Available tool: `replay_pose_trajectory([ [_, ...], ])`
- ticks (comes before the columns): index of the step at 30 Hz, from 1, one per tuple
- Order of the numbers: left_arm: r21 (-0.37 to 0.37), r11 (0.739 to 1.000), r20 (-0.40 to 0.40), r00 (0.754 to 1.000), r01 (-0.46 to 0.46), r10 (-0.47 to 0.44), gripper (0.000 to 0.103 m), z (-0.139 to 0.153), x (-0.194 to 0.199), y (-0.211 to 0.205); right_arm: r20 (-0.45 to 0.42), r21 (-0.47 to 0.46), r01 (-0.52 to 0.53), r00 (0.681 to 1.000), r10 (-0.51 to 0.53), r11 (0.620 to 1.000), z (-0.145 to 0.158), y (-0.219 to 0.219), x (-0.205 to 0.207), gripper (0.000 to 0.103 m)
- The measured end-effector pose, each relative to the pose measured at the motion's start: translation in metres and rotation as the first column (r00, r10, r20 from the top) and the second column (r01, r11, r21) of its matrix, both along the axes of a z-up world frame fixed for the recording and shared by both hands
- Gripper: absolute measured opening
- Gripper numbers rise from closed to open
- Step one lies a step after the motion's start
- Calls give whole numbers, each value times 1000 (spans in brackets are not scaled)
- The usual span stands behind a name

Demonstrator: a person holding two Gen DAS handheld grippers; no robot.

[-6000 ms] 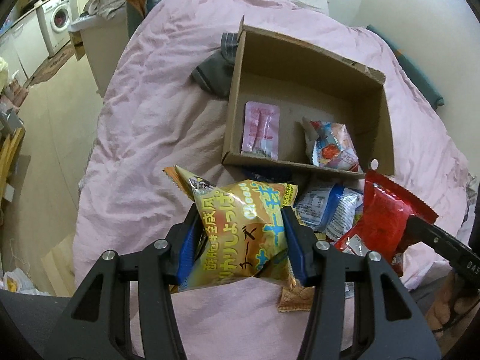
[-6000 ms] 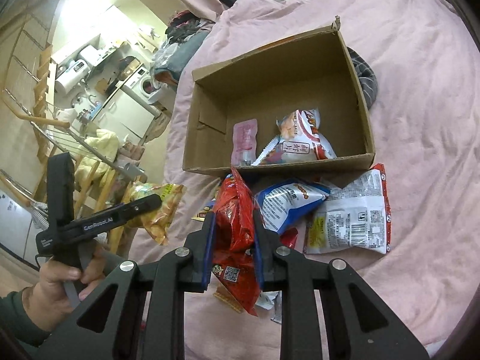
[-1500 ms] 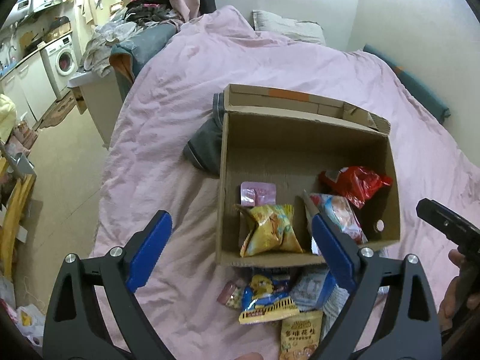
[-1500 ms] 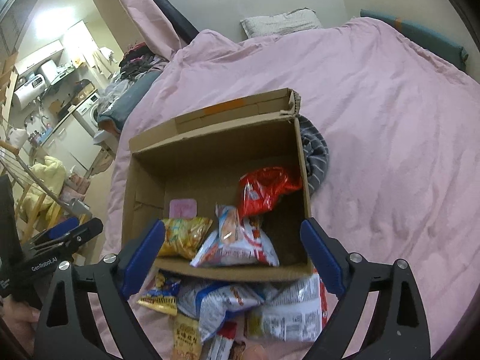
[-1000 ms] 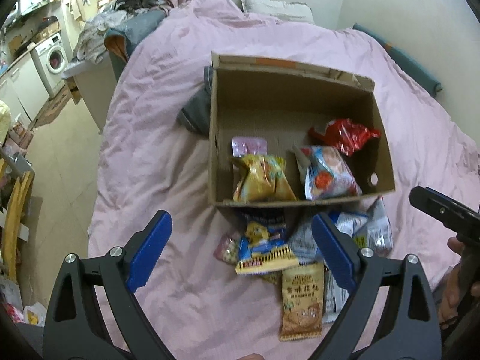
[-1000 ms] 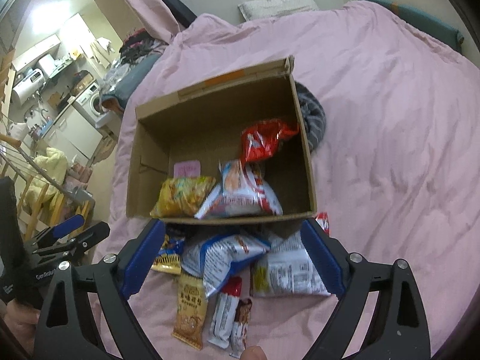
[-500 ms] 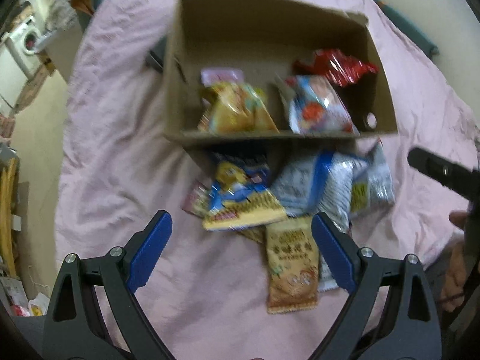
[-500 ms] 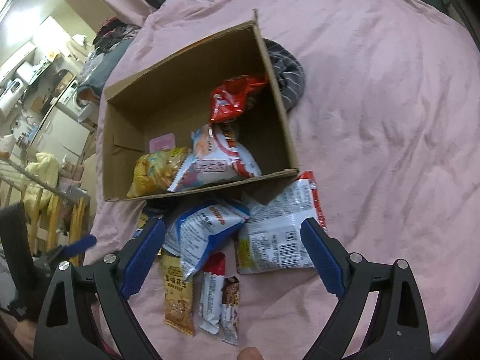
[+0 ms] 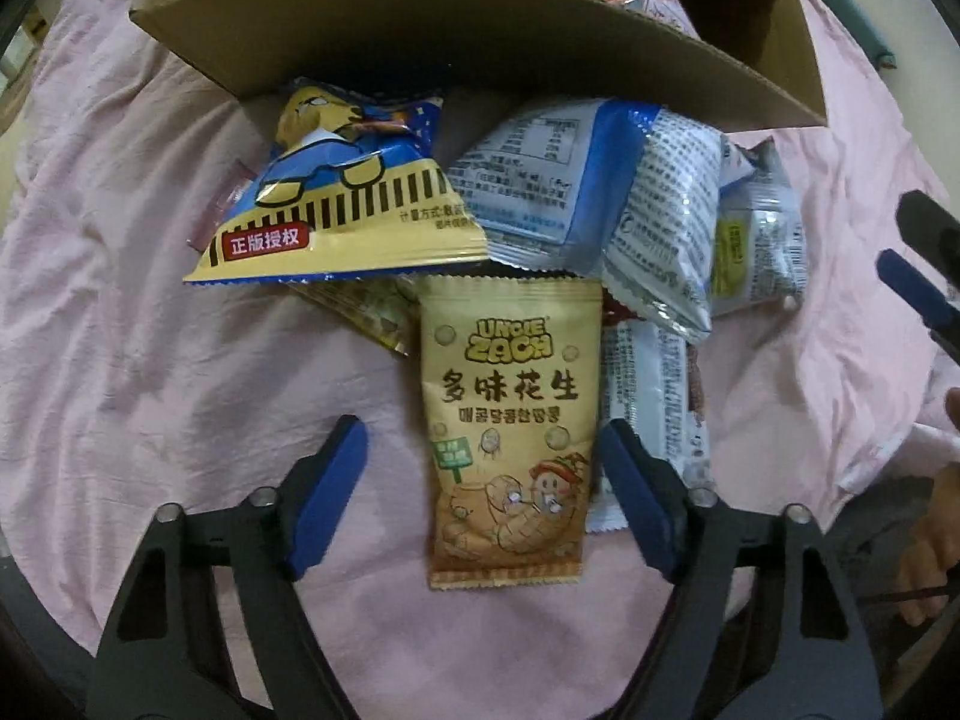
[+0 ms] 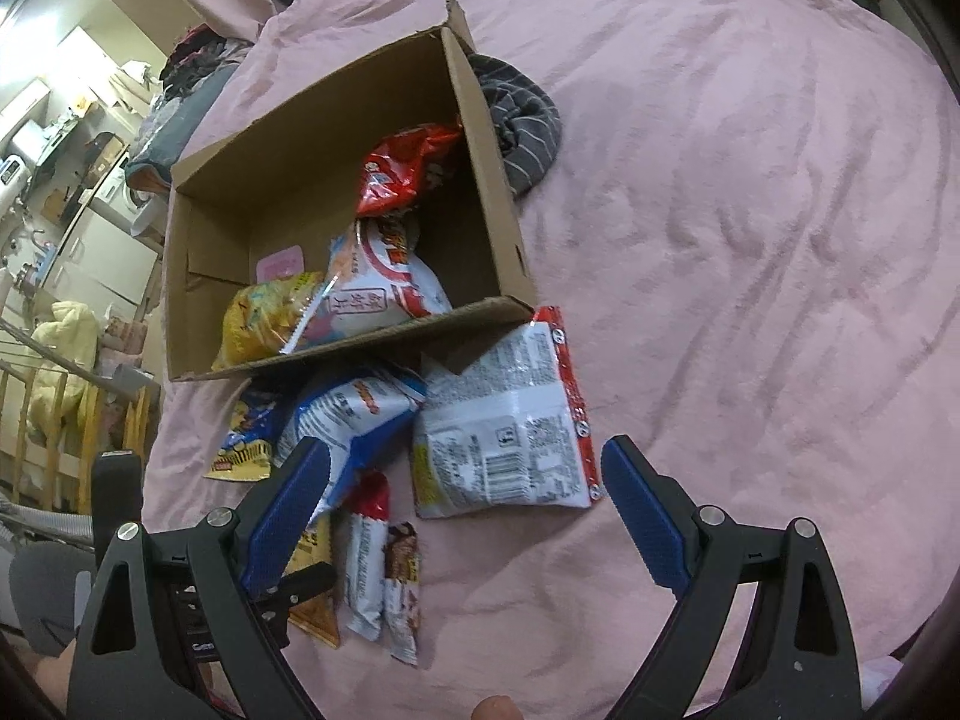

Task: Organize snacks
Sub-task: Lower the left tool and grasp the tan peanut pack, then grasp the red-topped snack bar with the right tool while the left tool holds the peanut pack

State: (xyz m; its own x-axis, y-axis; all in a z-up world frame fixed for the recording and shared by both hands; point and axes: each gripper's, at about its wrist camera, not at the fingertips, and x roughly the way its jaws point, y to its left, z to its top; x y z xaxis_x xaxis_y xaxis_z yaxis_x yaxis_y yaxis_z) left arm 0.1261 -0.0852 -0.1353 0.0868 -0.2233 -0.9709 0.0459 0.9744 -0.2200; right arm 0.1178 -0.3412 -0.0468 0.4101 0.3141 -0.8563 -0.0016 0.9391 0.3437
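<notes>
My left fingers (image 9: pixel 480 480) are closing around the tan peanut packet (image 9: pixel 509 432) lying flat on the pink bedspread (image 9: pixel 150 360); the packet is sitting between the blue pads, but neither pad is pressing on it yet, so I am holding nothing there. My right fingers (image 10: pixel 462 516) are standing wide and empty, hovering above the white noodle packet (image 10: pixel 504 420), with two slim bars (image 10: pixel 384 564) just beside it. I am judging this as the pick-up step for the next loose snack. The next move is calling for pinching the flat packet by its long edges without catching the bedspread or the white wrapper (image 9: pixel 651 408) tucked under its right side, then lifting it over the near wall of the cardboard box (image 10: pixel 354 348). Compared with a second ago, my left fingers are sitting far lower and pointing more steeply, so the peanut packet is filling the view and the box, already holding the yellow, white and red bags, is reaching only the top edge.
</notes>
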Motion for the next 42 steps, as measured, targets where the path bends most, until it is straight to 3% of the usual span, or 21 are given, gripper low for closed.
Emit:
replay_pose_trajectory([
  [4,8,1000,-19,1000,6,-5,54,-6,-6,-1,-20,18,-9,1000,9,1000,-3,-1,-1,94],
  [9,8,1000,-16,1000,22,-21,40,0,-12,9,-103,174,-86,989,105,981,-16,15,1,92],
  [12,4,1000,0,1000,15,-15,38,11,-12,17,-172,256,-136,968,184,957,-31,33,1,61],
  [13,3,1000,4,1000,15,-15,38,14,-14,20,-197,269,-150,958,207,951,-37,38,0,55],
  [14,-3,1000,6,1000,17,-17,37,17,-15,25,-225,275,-168,946,234,947,-43,46,0,42],
  [15,-9,1000,6,1000,20,-20,37,20,-16,27,-236,272,-177,941,244,946,-46,51,-1,38],
  [22,25,1000,48,999,16,-17,37,39,-21,54,-324,190,-213,908,266,959,-67,78,1,36],
  [29,38,999,83,997,-2,-1,37,56,-14,65,-363,108,-268,886,289,957,-85,104,8,36],
  [31,42,999,87,996,-3,-1,37,54,-14,70,-352,95,-278,889,294,956,-83,105,9,30],
  [42,91,996,110,994,-9,-1,37,55,-13,62,-297,204,-245,907,299,948,-65,79,-11,10],
])
